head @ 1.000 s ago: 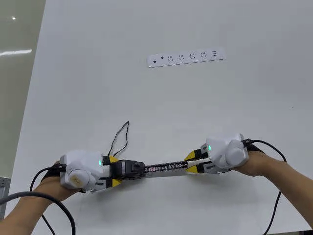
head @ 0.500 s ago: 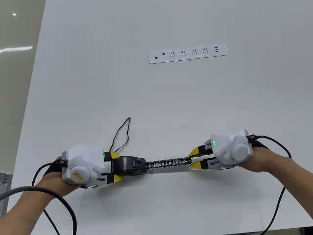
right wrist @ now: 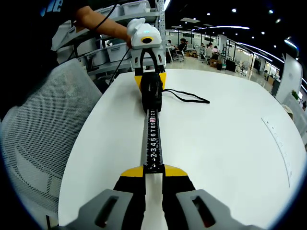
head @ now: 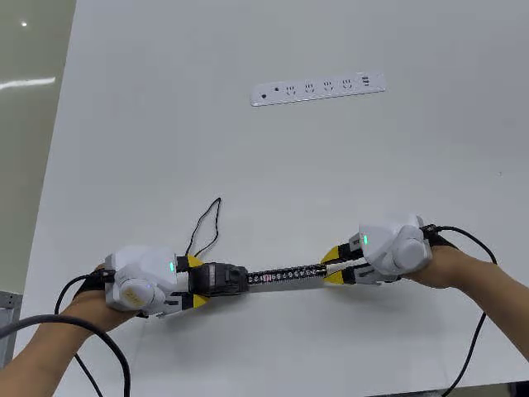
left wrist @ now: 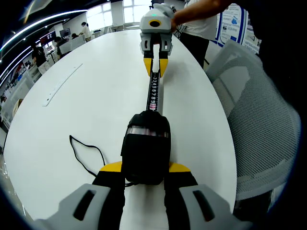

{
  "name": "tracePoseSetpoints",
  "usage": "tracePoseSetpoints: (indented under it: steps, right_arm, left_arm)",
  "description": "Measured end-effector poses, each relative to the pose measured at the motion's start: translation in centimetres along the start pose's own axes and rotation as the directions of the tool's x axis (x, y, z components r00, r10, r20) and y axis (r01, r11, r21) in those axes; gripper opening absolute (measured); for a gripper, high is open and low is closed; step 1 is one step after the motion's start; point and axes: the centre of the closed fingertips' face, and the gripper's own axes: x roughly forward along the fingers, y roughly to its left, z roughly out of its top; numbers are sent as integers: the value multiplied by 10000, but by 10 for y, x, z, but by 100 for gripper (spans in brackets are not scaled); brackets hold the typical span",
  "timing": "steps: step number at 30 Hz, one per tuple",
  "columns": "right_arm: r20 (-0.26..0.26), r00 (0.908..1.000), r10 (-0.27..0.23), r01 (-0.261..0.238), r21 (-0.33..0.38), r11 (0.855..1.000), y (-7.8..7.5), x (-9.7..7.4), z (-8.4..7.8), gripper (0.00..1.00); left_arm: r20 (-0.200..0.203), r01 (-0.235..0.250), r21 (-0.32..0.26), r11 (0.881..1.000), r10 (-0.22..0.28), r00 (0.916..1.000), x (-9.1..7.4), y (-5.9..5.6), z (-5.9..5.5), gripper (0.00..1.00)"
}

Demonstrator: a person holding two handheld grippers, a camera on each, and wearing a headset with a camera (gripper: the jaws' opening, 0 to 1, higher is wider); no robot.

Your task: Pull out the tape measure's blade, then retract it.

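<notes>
A black tape measure case (head: 220, 279) (left wrist: 145, 149) (right wrist: 152, 94) lies low over the white table (head: 248, 165), clamped in my left gripper (head: 196, 282) (left wrist: 145, 170), which is shut on it. Its black blade (head: 285, 274) (left wrist: 153, 91) (right wrist: 153, 141) with white numbers stretches rightward out of the case. My right gripper (head: 333, 267) (right wrist: 153, 170) is shut on the blade's end. A thin black wrist strap (head: 204, 225) (left wrist: 85, 155) (right wrist: 187, 97) loops from the case across the table.
A white power strip (head: 318, 88) (left wrist: 62, 85) (right wrist: 279, 146) lies at the far side of the table. Black cables (head: 66, 331) trail from both grippers near the front edge. A mesh office chair (left wrist: 259, 124) (right wrist: 33, 139) stands beside the table.
The right gripper has moved a little further right, drawing slightly more blade out of the case. The left gripper holds the case almost in place.
</notes>
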Motion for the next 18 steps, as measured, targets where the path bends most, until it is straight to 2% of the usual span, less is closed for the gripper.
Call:
tracePoseSetpoints:
  steps: [18]
  right_arm:
    - [-132, 9999, -13, 15, 92, 10000, -1, -10, -8, 9]
  left_arm:
    - [-22, 28, 9, 10000, -28, 10000, 0, 0, 0, 27]
